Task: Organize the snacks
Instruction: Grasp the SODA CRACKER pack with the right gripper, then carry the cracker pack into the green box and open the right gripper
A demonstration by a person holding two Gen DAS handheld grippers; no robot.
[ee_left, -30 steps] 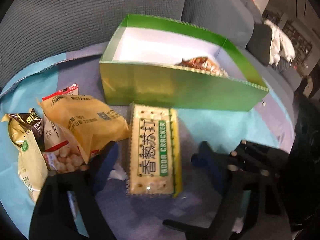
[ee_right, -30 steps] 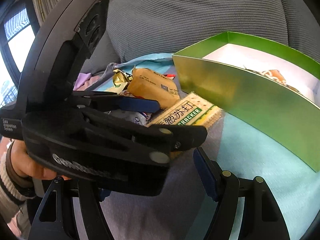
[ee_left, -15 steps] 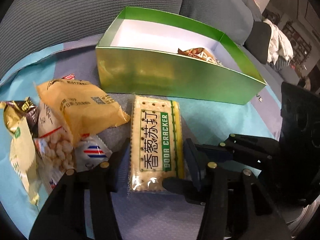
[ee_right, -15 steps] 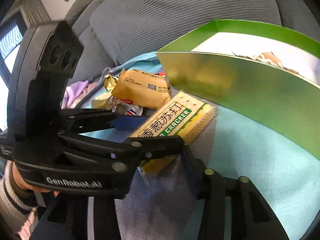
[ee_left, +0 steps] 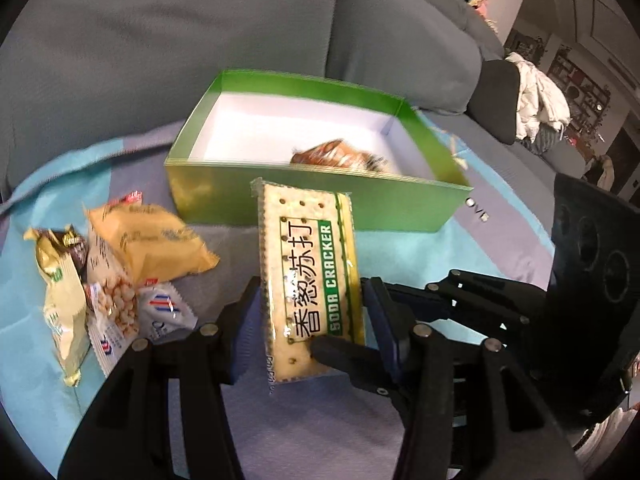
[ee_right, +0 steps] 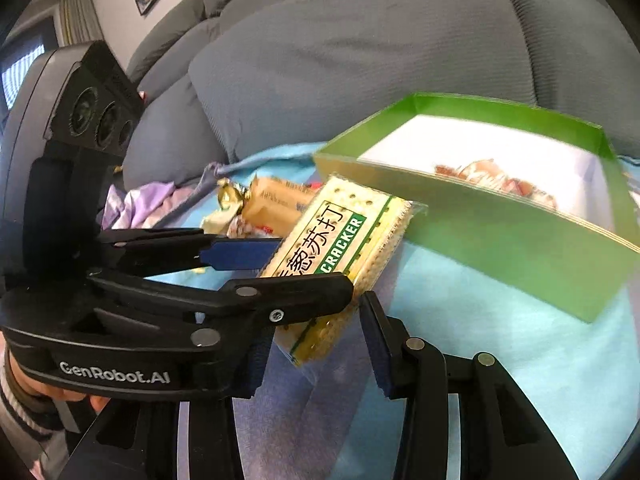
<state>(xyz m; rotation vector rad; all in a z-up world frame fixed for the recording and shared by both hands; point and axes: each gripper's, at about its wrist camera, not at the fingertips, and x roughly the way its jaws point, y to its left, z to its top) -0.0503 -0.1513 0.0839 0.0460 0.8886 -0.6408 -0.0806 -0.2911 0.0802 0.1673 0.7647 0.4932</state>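
Note:
My left gripper (ee_left: pixel 310 328) is shut on a soda cracker pack (ee_left: pixel 310 272) and holds it lifted, tilted up toward the green box (ee_left: pixel 320 200). The pack also shows in the right wrist view (ee_right: pixel 344 248), gripped by the left gripper (ee_right: pixel 280 268). The box has a white inside and holds one brown snack packet (ee_left: pixel 340 154). My right gripper (ee_right: pixel 316 356) is open and empty, just below and beside the pack. Its black fingers (ee_left: pixel 460 320) show at the right in the left wrist view.
A pile of snack packets (ee_left: pixel 116 272) lies left of the box on a teal and purple cloth (ee_left: pixel 420 248). Grey sofa cushions (ee_left: pixel 200 40) rise behind the box. Crumpled purple fabric (ee_right: pixel 140 204) lies at the far left.
My left gripper closed on the cracker pack and lifted it off the cloth toward the box. The right gripper stayed close beside it.

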